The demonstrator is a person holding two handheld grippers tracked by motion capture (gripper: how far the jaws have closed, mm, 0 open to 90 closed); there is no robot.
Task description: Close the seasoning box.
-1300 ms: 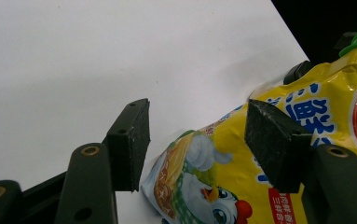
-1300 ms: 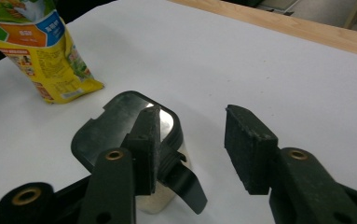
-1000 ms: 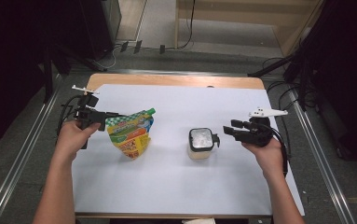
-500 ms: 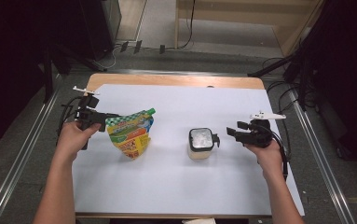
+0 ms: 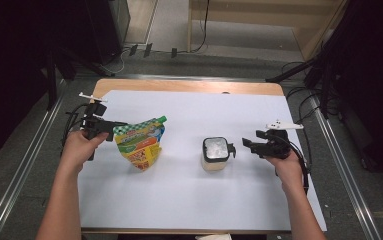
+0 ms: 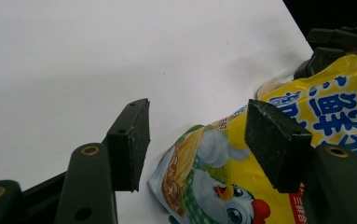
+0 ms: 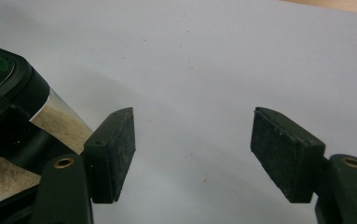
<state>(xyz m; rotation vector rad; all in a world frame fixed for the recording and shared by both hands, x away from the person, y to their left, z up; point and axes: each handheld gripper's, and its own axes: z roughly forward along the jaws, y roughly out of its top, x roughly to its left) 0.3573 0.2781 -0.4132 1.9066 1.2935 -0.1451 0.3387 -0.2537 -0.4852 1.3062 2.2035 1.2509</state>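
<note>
A white sheet (image 5: 179,195) covers nearly the whole table (image 5: 189,86), leaving a strip of bare wood along the far edge, and metal rails run down both long sides. The widest open stretch lies across the near half of the sheet and between the two objects in the middle; the far half beyond them is also bare. A yellow and green snack pouch (image 5: 140,145) lies flat on the left part of the sheet, its printed face up and its small green spout pointing to the far right. To its right, well apart from it, stands a small clear container with a black clip lid (image 5: 215,152), holding something pale and granular. The left gripper (image 5: 106,126) rests at the pouch's upper left corner; in the left gripper view its jaws stand moderately apart with the pouch's edge under the right pad (image 6: 274,140), and I cannot tell whether that pad touches the foil. The right gripper (image 5: 246,145) sits just to the right of the container, jaws spread wide with bare sheet between them; in the right gripper view the container (image 7: 22,116) lies beside and outside the left pad (image 7: 113,151). Compared with a second earlier, the right gripper's jaws have just been opening, with nothing between them, and that hand sits a little lower on the sheet; the left gripper and both objects are where they were.
</note>
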